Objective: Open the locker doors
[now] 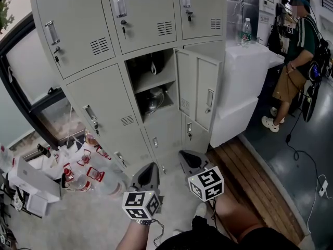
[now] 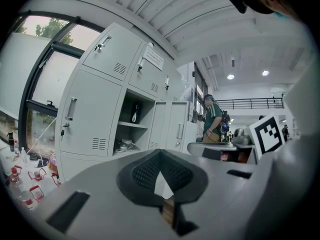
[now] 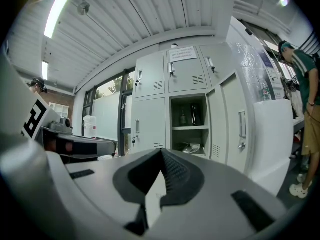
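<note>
Both our left gripper [image 1: 150, 168] & right gripper [image 1: 186, 158] have jaws pressed together on nothing, well short of the lockers [image 1: 78, 30], where only the mid door [image 1: 197, 92] hangs open, so reaching w/ jaws unopened could just bump a handle [image 1: 90, 113], not catch it.

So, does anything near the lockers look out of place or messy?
Only one locker door, in the middle row, stands open; the others in view are shut. Left of the lockers, bottles and small red-marked things lie scattered. I see nothing spilled or broken.
</note>
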